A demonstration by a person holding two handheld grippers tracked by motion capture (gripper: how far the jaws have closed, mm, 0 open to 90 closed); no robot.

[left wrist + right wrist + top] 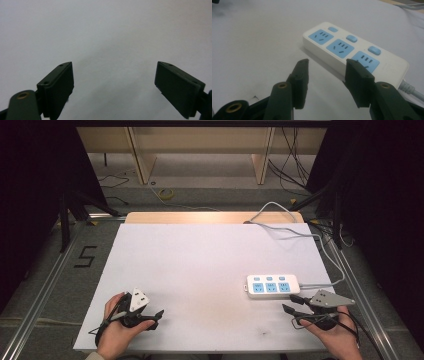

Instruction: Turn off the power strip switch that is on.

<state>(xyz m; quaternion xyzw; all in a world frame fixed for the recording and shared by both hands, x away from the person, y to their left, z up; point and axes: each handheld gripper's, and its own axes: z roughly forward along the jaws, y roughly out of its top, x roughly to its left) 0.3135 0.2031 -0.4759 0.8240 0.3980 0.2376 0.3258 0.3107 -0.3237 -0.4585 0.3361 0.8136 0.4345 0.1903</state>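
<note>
Power strip [273, 286], white with three blue sockets and three blue switches, flat on the right part of the white desk [200, 270], grey cord [300, 235] trailing off over the far right edge. Right tongs [291, 303] just in front of it, near but apart, spread wide, gripping nothing. Left tongs [159, 318] well apart at the near left, also wide open over bare desk, nothing between. Path from right tongs to strip unobstructed.

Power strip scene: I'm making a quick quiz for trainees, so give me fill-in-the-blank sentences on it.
1. The power strip has ___ blue sockets.
2. The right gripper is open and holds ___.
3. The left gripper has its jaws ___ over the white table.
4. The strip's cord is coloured ___.

Missing words: three; nothing; open; grey
</note>
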